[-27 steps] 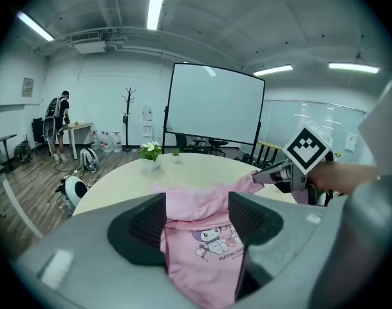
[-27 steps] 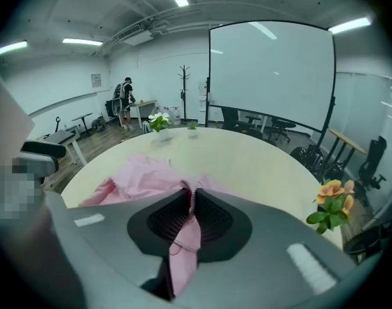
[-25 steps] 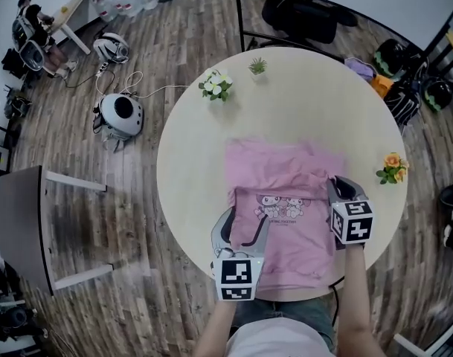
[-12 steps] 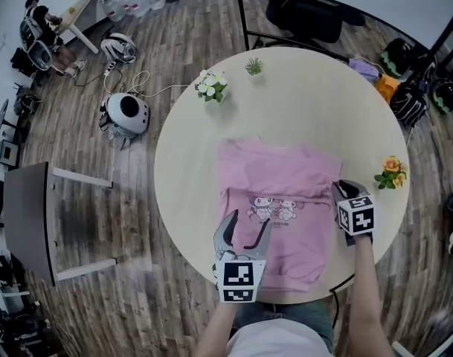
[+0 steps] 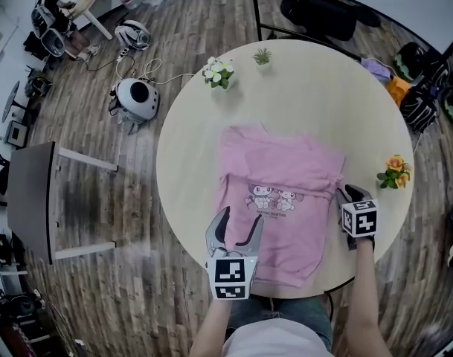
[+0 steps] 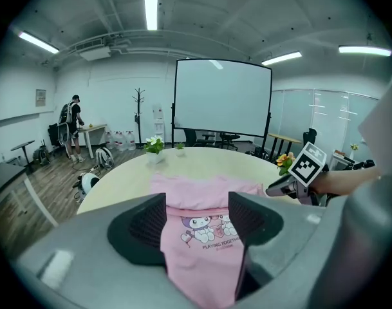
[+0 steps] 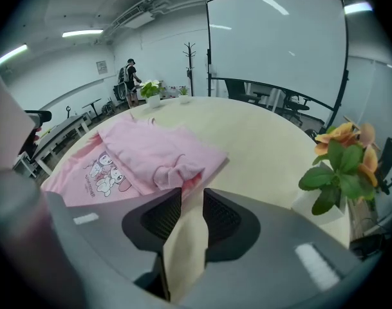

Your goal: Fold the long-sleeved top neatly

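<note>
A pink long-sleeved top [image 5: 278, 177] with a cartoon print lies flat on the round beige table [image 5: 189, 147], its right sleeve folded in over the body. My left gripper [image 5: 239, 218] hovers open over the near left hem; in the left gripper view the print [image 6: 205, 227] shows between its wide jaws [image 6: 197, 205]. My right gripper [image 5: 350, 193] sits at the top's right edge. Its jaws [image 7: 192, 195] have just been opening. Only bare table shows between them, and the bunched sleeve cuff [image 7: 173, 167] lies just past the tips.
White flowers [image 5: 219, 71] and a small green plant [image 5: 262, 55] stand at the table's far edge. Orange flowers [image 5: 393, 171] stand close to the right of my right gripper. A grey table [image 5: 33, 207] and a round white device [image 5: 137, 95] are on the floor to the left.
The right gripper has sunk to the top's right edge, its jaws have parted and the sleeve cuff now lies free. The left gripper has drifted slightly toward the near hem.
</note>
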Available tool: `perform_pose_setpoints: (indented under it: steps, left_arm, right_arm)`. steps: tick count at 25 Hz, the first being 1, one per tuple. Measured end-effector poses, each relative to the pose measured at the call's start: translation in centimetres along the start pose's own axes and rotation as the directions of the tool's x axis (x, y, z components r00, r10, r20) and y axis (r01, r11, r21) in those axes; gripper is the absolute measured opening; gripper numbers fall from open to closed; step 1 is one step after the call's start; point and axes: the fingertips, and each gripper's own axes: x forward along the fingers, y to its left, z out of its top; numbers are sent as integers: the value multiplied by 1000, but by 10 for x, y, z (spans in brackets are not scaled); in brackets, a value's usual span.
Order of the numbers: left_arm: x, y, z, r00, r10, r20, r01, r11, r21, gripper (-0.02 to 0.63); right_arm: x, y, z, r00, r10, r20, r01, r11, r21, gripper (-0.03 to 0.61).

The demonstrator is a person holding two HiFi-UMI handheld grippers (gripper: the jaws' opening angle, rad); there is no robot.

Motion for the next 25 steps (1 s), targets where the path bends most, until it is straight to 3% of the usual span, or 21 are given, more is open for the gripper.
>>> perform_pose_setpoints:
  steps: [15,25]
  left_arm:
    - [-53,32,-37,1000,29,-5,-29,999,-17,298]
    - [-98,52,-95,996,-46,-75,47,999,3,298]
  right_arm:
    - [-76,58,-42,990,-26,138,7,991,133,135]
    - [-117,117,-112,990,-93,105,71,978,198,137]
